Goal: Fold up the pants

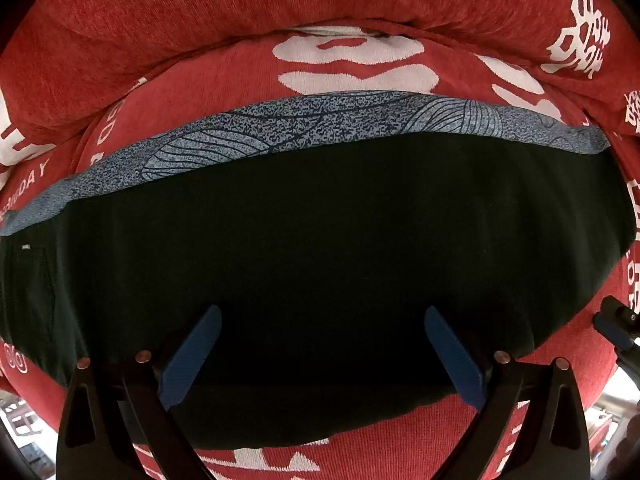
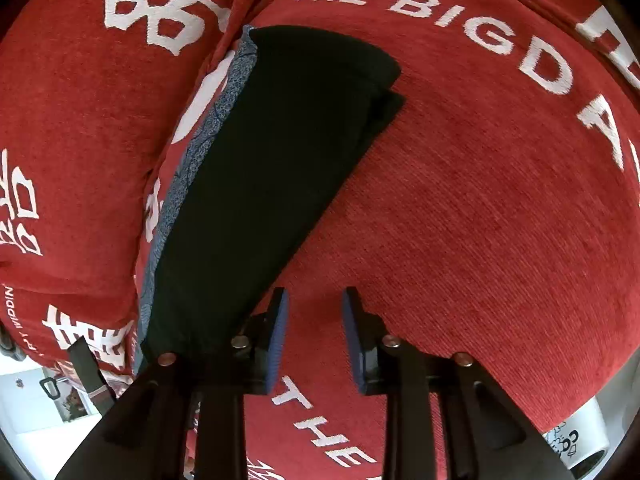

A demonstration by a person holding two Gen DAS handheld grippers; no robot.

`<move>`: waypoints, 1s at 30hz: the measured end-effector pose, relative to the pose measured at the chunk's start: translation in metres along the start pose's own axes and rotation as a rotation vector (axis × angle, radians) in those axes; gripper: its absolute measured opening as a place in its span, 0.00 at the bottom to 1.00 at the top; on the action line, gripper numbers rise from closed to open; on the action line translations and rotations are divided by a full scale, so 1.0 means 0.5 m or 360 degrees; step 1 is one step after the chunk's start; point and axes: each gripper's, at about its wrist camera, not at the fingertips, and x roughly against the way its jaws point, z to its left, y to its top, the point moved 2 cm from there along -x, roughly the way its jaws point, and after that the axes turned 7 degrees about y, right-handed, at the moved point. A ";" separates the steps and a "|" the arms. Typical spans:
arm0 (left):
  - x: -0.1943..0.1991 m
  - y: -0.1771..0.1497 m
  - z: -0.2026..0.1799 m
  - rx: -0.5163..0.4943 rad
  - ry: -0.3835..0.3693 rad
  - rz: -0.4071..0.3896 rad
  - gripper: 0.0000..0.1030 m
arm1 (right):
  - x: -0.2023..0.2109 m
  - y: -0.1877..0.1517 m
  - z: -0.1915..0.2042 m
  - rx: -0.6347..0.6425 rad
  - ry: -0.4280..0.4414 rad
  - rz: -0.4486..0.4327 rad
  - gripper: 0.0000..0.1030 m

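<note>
Black folded pants [image 1: 320, 260] lie on the red sofa cushion [image 2: 480, 200]. Your left gripper [image 1: 322, 356] gapes wide over them; your right gripper [image 2: 315, 336], narrowly parted and empty, sits just beside them.

Pants [image 1: 320, 260]: left end cut by the left wrist frame edge.
Blue patterned cloth [image 1: 280, 128]: mostly hidden beneath the pants (only a strip shows).
Right gripper [image 1: 616, 328]: cropped at the left wrist view's edge.

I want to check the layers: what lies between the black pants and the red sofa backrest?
In the left wrist view, a blue patterned cloth shows beyond the black pants, then a strip of red seat cushion before the backrest.
</note>
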 end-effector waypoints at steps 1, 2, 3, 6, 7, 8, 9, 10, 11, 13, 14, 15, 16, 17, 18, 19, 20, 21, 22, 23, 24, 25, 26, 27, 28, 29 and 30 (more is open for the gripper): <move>0.000 0.000 0.000 0.0001 0.0000 0.0000 0.99 | 0.000 0.000 0.000 -0.0001 0.0001 0.0000 0.30; 0.000 0.000 0.000 0.0001 0.0000 0.0000 0.99 | 0.000 0.000 -0.001 0.0000 0.0001 0.0000 0.30; 0.000 0.000 0.000 0.0002 0.0000 0.0000 0.99 | 0.000 0.001 0.000 0.0001 0.0000 0.0000 0.30; 0.000 0.000 0.001 0.0004 0.0003 -0.0002 0.99 | 0.002 0.002 -0.001 0.0000 0.0002 0.0002 0.30; 0.000 0.000 0.001 0.0004 0.0003 -0.0002 0.99 | 0.002 0.001 -0.001 0.0001 0.0002 0.0002 0.30; 0.000 0.000 0.001 0.0004 0.0003 -0.0002 0.99 | 0.005 0.002 -0.002 0.0001 0.0003 0.0002 0.30; 0.000 -0.001 0.001 0.0004 0.0004 -0.0002 0.99 | 0.006 0.003 -0.003 0.0002 0.0005 0.0002 0.30; 0.000 -0.001 0.001 0.0004 0.0004 -0.0002 0.99 | 0.006 0.002 -0.003 0.0001 0.0006 0.0001 0.31; 0.000 -0.001 0.001 0.0003 0.0005 -0.0003 0.99 | 0.006 0.002 -0.004 0.0000 0.0007 0.0001 0.31; 0.000 -0.001 0.001 0.0003 0.0004 -0.0002 0.99 | 0.009 0.003 -0.005 0.0001 0.0011 -0.0002 0.31; 0.000 -0.001 0.001 0.0002 0.0005 -0.0002 0.99 | 0.012 0.005 -0.005 0.0004 0.0011 -0.0016 0.31; 0.000 -0.001 0.000 0.0001 0.0007 -0.0003 0.99 | 0.018 0.006 -0.007 0.0007 0.0009 -0.0037 0.31; -0.001 -0.001 0.000 0.0001 0.0009 -0.0004 0.99 | 0.026 0.015 -0.008 0.0010 0.0006 -0.0071 0.31; -0.001 0.000 -0.001 0.0000 0.0011 -0.0004 0.99 | 0.035 0.024 -0.009 0.0008 0.0007 -0.0102 0.31; -0.001 0.000 -0.001 0.0000 0.0014 -0.0005 0.99 | 0.042 0.034 -0.011 0.0005 0.0008 -0.0129 0.31; -0.001 0.001 -0.002 -0.0001 0.0016 -0.0006 0.99 | 0.051 0.047 -0.012 0.0000 0.0010 -0.0157 0.31; -0.001 0.002 -0.003 -0.0002 0.0019 -0.0007 0.99 | 0.057 0.057 -0.014 -0.0003 0.0012 -0.0179 0.31; -0.002 0.003 -0.003 -0.0002 0.0023 -0.0008 0.99 | 0.063 0.070 -0.014 -0.0003 0.0015 -0.0203 0.31; -0.002 0.003 -0.003 -0.0001 0.0026 -0.0009 0.99 | 0.071 0.086 -0.013 0.0004 0.0005 -0.0242 0.30; -0.001 -0.001 -0.001 0.0000 0.0029 -0.0010 0.99 | 0.074 0.098 -0.011 0.0014 -0.0014 -0.0265 0.30; -0.001 0.000 0.000 0.0002 0.0034 -0.0010 0.99 | 0.075 0.107 -0.011 0.0019 -0.0035 -0.0278 0.22; -0.002 0.002 -0.003 0.0004 0.0036 -0.0009 0.99 | 0.074 0.116 -0.011 0.0018 -0.0053 -0.0284 0.14; -0.003 0.003 -0.004 0.0005 0.0040 -0.0009 0.99 | 0.073 0.126 -0.010 0.0005 -0.0051 -0.0275 0.14; -0.005 0.005 -0.006 0.0006 0.0043 -0.0010 0.99 | 0.077 0.135 -0.009 -0.0001 -0.0020 -0.0282 0.14; -0.006 0.006 -0.007 0.0006 0.0046 -0.0012 0.99 | 0.082 0.137 -0.004 -0.0002 0.0034 -0.0303 0.14; -0.006 0.006 -0.006 0.0006 0.0049 -0.0014 0.99 | 0.091 0.138 0.001 0.0011 0.0076 -0.0324 0.14; -0.007 0.007 -0.006 0.0007 0.0053 -0.0015 0.99 | 0.094 0.138 0.005 0.0018 0.0081 -0.0334 0.14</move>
